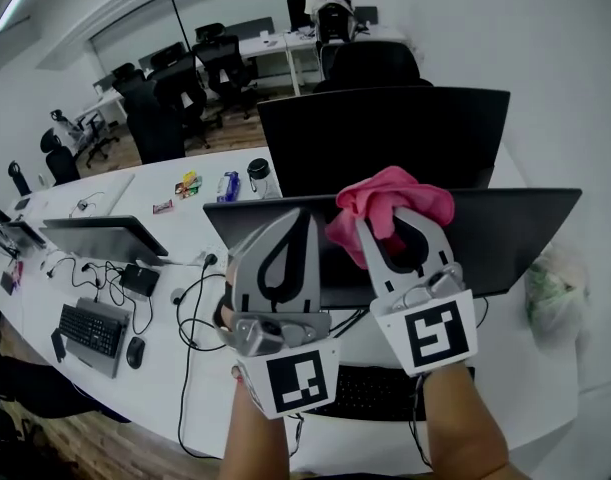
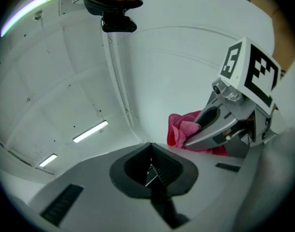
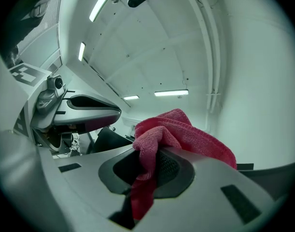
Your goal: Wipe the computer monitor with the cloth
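The pink cloth point(image 1: 387, 196) is bunched up at the top edge of the near dark computer monitor point(image 1: 515, 236). My right gripper point(image 1: 395, 218) is shut on it. A second dark monitor point(image 1: 385, 133) stands just behind. My left gripper point(image 1: 295, 220) is raised beside the right one, in front of the near monitor's left half, shut with nothing in it. In the right gripper view the cloth point(image 3: 186, 134) spills over the closed jaws point(image 3: 149, 161), and the left gripper point(image 3: 113, 114) shows at the left. The left gripper view shows its own jaws point(image 2: 149, 163) together, with cloth point(image 2: 182, 130) and right gripper point(image 2: 198, 138) beyond.
A black keyboard point(image 1: 370, 393) lies under the near monitor on the white desk point(image 1: 200, 368). To the left are a thin screen point(image 1: 105, 236), another keyboard point(image 1: 90, 330), a mouse point(image 1: 135, 351) and loose cables point(image 1: 190, 313). A bottle point(image 1: 259, 176) stands behind. Office chairs point(image 1: 155, 108) fill the back.
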